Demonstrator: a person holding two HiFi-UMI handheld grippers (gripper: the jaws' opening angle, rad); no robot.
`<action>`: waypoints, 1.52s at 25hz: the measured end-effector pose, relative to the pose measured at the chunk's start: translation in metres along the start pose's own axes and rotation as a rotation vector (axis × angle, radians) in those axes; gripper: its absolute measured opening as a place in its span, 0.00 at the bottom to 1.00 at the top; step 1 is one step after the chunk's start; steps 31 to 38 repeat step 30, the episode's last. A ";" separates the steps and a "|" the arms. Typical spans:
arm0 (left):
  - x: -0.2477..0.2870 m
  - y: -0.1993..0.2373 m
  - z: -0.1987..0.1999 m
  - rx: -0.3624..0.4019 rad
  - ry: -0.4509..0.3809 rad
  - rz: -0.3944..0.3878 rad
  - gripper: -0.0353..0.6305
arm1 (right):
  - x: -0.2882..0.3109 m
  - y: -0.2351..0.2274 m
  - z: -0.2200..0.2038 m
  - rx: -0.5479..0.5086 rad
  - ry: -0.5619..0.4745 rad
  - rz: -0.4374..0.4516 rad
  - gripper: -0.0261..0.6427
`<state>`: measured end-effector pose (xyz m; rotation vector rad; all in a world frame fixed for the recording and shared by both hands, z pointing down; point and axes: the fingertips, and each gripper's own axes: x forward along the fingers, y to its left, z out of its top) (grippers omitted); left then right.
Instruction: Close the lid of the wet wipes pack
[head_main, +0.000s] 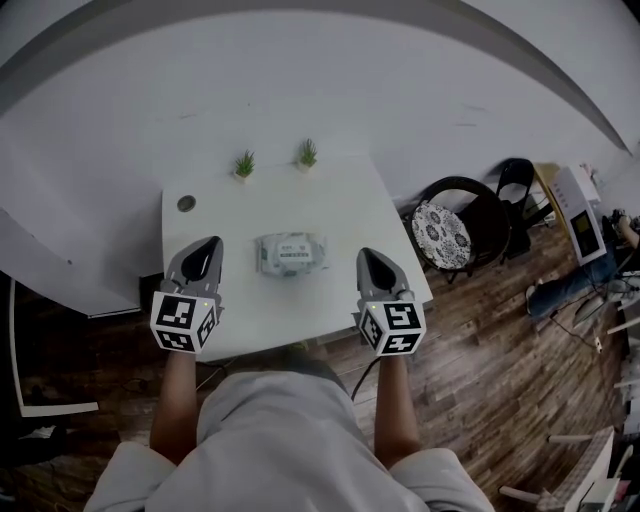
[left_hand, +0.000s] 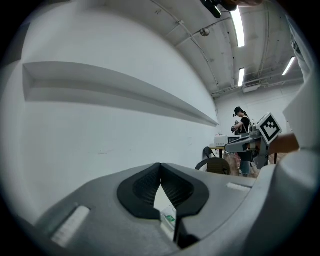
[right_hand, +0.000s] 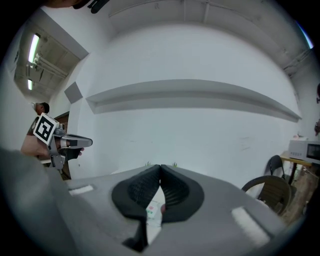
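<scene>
While the head view looks down on the whole white table (head_main: 190, 235), each gripper view gives only a sliver of it between its own jaws. At the left of the head view the left gripper (head_main: 210, 244) hangs over the table's near left part, well apart from the wet wipes pack (head_main: 291, 253). Only its own view settles its jaws: the left gripper (left_hand: 160, 165) has its tips touching, nothing gripped, with a corner of the wet wipes pack (left_hand: 167, 218) showing through the gap below them. The pack lies flat mid-table, between the two grippers and touched by neither; its lid looks down, though it is small in the picture. Behind it two small plants (head_main: 244, 164) stand at the far edge, which the left gripper view does not show. On the right, the right gripper (head_main: 367, 256) hovers over the table's near right part; in its own view the right gripper (right_hand: 160, 167) is likewise closed and empty, the pack (right_hand: 153, 212) glimpsed beneath. A dark chair (head_main: 455, 230) stands beside the table.
</scene>
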<state>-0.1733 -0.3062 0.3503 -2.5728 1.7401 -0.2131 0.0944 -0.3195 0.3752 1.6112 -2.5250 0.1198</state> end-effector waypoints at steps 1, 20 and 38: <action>-0.001 0.001 0.001 -0.001 -0.004 0.004 0.06 | 0.000 -0.001 0.001 0.007 -0.004 -0.002 0.04; -0.002 0.012 0.008 -0.055 -0.024 0.049 0.06 | -0.003 -0.019 0.014 0.002 -0.034 -0.022 0.04; -0.003 0.015 0.011 -0.037 -0.037 0.063 0.06 | -0.003 -0.024 0.017 -0.023 -0.033 -0.014 0.04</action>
